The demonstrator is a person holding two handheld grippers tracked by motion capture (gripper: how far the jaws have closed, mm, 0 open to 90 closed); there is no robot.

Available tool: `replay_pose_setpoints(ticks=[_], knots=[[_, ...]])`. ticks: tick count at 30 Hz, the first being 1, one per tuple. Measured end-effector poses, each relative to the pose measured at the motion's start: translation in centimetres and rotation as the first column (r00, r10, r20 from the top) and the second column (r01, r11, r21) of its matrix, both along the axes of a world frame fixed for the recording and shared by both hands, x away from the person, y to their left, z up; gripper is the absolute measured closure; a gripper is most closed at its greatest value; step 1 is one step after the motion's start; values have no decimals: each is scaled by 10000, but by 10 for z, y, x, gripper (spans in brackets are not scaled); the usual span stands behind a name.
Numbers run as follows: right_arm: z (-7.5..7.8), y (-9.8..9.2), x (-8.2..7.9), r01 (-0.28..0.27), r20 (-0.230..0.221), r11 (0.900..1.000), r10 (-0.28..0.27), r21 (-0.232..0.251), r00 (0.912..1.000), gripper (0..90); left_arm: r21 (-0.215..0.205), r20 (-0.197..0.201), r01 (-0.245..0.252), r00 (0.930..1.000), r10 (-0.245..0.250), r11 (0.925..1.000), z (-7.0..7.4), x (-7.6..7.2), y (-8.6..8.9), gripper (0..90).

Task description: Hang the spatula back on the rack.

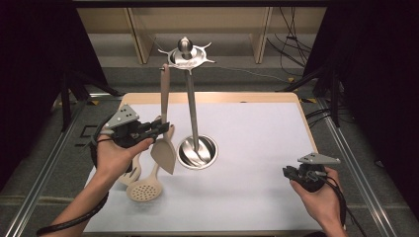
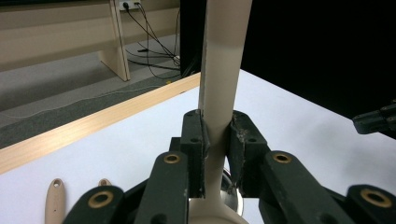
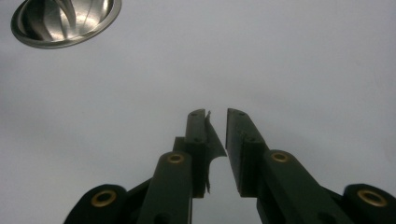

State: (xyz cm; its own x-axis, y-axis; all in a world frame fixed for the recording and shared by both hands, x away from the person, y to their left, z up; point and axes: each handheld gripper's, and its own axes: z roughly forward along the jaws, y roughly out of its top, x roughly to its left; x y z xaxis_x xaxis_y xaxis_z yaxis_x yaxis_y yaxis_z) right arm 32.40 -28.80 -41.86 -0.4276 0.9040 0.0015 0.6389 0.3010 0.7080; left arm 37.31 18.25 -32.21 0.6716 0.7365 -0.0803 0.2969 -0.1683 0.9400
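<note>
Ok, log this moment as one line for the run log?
left gripper: shut on spatula handle, top at rack hook | right gripper: slightly open, empty, over table | two utensils: lying on table

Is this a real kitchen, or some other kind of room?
Probably a lab or test room, not a kitchen: the white-topped table is hemmed by black curtains, loose cables trail over the carpet, and the left gripper holds a beige spatula beside a steel utensil stand.
</note>
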Motion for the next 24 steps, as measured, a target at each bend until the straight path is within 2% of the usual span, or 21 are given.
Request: replay_pose_setpoints(ticks=[2,3,7,8,12,15,18,21,23,24], knots=[[-1,0,0,-53,-34,10000,54,32,10000,789,-41,-25,-11,10000,11,10000,0,1,-1,761],[-2,-1,1,-222,155,9996,224,-163,9996,789,-18,-14,-6,10000,6,10000,0,1,-2,758],[-2,-1,1,-206,133,9997,208,-143,9997,787,-21,30,-40,10000,40,10000,2,1,-1,745],[-1,0,0,-51,-20,10000,51,16,10000,787,-26,79,-33,10000,33,10000,3,0,-1,741],[-1,1,0,63,-102,9996,-60,264,9999,788,-113,116,-91,9999,93,9999,6,-4,4,742],[0,1,0,150,-139,9995,-146,276,9998,789,-287,219,-122,9997,128,9995,11,-7,8,779],[-1,0,1,-18,35,9999,17,160,10000,793,-505,409,-184,9990,204,9986,18,-10,11,816],[-1,1,0,104,-95,9996,-102,264,9999,798,-629,628,-188,9978,228,9978,25,-14,13,851],[-4,-2,2,-133,134,9999,133,59,9998,803,-720,780,-222,9966,278,9972,30,-17,14,877],[-4,0,0,133,-273,9996,-127,239,9995,805,-745,851,-172,9961,236,9971,32,-18,14,888]])
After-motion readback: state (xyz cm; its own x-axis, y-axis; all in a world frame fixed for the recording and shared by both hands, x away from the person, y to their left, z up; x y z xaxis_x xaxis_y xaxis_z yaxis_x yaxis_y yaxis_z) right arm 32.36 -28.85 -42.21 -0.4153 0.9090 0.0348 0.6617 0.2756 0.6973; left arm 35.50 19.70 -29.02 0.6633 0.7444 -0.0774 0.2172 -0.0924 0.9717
